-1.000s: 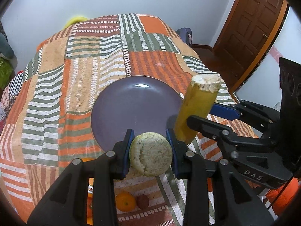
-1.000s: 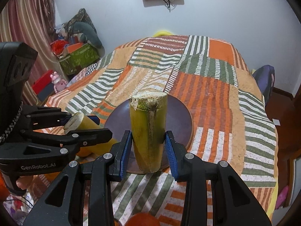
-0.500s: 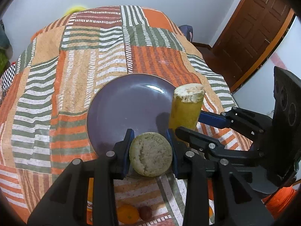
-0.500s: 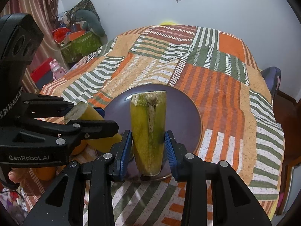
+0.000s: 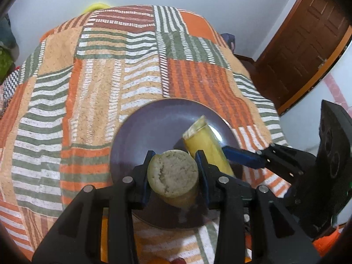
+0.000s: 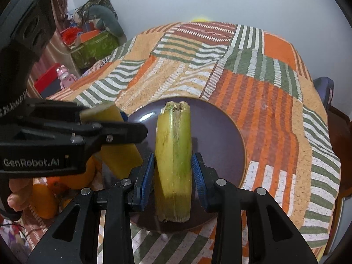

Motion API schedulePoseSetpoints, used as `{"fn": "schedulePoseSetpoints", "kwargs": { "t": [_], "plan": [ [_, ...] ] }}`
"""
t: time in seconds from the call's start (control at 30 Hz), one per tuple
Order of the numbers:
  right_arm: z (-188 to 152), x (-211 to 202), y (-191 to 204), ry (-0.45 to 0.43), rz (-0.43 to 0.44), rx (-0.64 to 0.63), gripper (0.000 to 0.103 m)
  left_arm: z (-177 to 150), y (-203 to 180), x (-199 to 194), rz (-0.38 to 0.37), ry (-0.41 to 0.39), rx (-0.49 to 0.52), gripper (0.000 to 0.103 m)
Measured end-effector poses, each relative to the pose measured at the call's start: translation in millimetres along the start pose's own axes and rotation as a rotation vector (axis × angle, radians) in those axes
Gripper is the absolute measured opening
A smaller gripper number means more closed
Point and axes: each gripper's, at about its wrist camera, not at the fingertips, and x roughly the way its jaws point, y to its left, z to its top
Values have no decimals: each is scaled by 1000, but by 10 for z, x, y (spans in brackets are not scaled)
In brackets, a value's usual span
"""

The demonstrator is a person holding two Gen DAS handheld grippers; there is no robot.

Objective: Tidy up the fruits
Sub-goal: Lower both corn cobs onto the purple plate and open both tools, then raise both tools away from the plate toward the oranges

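Observation:
A dark purple plate [image 5: 154,127] lies on the striped patchwork cloth. My left gripper [image 5: 175,169] has a short yellow sugarcane piece [image 5: 172,173] between its blue pads, cut end towards the camera, low over the plate's near part; its jaws are opening. My right gripper [image 6: 172,169] is shut on a longer yellow-green sugarcane piece [image 6: 172,154], upright over the near side of the plate [image 6: 220,136]. In the left wrist view that longer piece [image 5: 204,140] leans over the plate's right half. In the right wrist view the left gripper [image 6: 127,129] stands close beside on the left.
Oranges [image 6: 44,198] lie on the cloth near the front left, below the left gripper, next to a person's fingers [image 6: 17,195]. A brown door [image 5: 308,50] is at the right, boxes and toys [image 6: 92,44] at the left. The cloth [image 5: 99,88] stretches beyond the plate.
Both grippers have moved forward and down over the plate, each with its sugarcane piece. The longer piece now leans over the plate instead of standing at its right edge.

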Motion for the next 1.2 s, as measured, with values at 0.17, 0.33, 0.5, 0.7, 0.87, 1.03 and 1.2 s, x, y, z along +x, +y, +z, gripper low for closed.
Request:
{"fn": "schedulePoseSetpoints", "kwargs": {
  "t": [0.17,0.33,0.5,0.7,0.87,1.03,1.2],
  "plan": [
    [7,20,-22,5,20,5,20,22,48,92,44,-4,20,41],
    [16,40,-18,19,28,-1,20,50,67,164,74,11,21,43],
    [-31,-22,-49,2,20,17,20,60,83,320,89,48,15,59],
    [-63,-88,-60,-7,4,8,20,32,106,328,78,67,2,62],
    [-62,-126,-77,-19,9,21,20,-10,62,269,113,64,23,66],
    [-67,-184,-83,-30,10,31,22,-14,15,152,147,33,47,72],
    [-84,-296,-95,-48,3,42,26,37,14,-8,135,0,50,80]
  ]
}}
